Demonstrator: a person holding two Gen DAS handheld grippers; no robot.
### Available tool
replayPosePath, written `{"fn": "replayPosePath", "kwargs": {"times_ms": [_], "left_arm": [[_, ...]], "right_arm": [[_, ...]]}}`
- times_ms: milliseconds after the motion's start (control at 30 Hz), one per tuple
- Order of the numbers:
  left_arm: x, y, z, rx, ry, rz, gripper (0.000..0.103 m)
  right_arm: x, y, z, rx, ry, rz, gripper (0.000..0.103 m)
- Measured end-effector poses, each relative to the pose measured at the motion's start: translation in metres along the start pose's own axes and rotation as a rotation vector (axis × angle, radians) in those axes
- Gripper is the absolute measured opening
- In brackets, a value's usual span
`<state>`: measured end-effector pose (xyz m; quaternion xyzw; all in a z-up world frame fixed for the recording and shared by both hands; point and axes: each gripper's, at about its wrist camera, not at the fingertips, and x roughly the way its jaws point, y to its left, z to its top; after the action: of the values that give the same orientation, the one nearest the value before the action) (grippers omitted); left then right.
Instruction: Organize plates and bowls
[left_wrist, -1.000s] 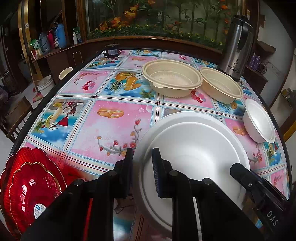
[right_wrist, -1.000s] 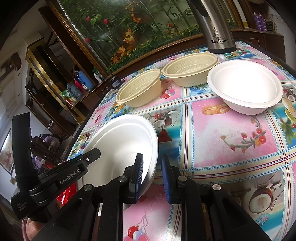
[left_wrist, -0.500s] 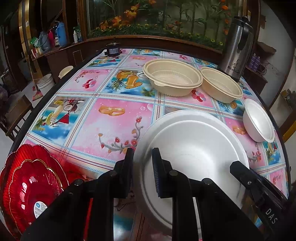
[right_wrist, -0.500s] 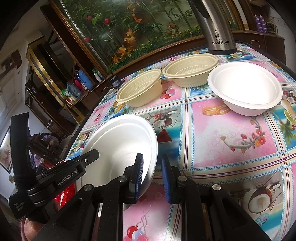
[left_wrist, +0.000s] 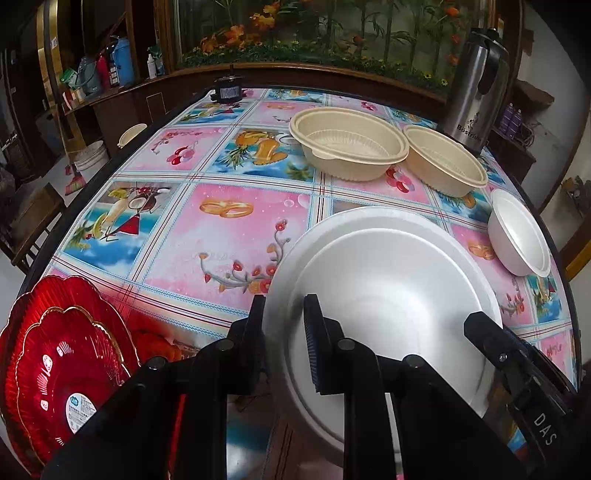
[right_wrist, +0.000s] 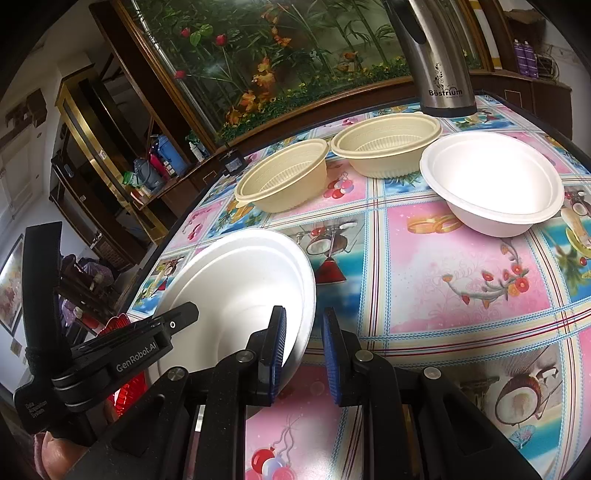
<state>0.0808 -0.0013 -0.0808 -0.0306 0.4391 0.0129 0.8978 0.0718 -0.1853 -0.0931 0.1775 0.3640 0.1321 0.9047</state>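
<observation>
Table (left_wrist: 229, 236): near edge, a foam plate (left_wrist: 384, 280) with a second plate nested in it, its left rim between the pads of the left gripper (left_wrist: 284, 332), its right rim between those of the right gripper (right_wrist: 301, 347). Left of it, at the table's near-left edge, stacked scalloped plates (left_wrist: 55, 373). Behind it, two ribbed bowls side by side, left bowl (left_wrist: 347, 144) and right bowl (left_wrist: 443, 166), close together. Right of the plates, a foam bowl (left_wrist: 517, 236), apart. Behind the ribbed bowls, at the far right edge, a kettle (left_wrist: 476, 81). At the far edge, a small box (left_wrist: 226, 90).
</observation>
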Motion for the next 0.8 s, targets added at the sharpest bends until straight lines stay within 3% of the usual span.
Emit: {"fn": "replayPosePath", "kwargs": {"times_ms": [133, 333, 800], "left_arm": [[0.0007, 0.0025, -0.0005, -0.020, 0.009, -0.006, 0.019], [0.0016, 0.0068, -0.0003, -0.042, 0.011, 0.013, 0.035], [0.0046, 0.0015, -0.0029, -0.024, 0.013, 0.018, 0.036]], "right_arm": [[0.0000, 0.0006, -0.0003, -0.003, -0.002, -0.001, 0.020], [0.0000, 0.0012, -0.0008, -0.002, -0.001, -0.005, 0.020], [0.0002, -0.0026, -0.0009, 0.016, 0.018, -0.003, 0.024]]}}
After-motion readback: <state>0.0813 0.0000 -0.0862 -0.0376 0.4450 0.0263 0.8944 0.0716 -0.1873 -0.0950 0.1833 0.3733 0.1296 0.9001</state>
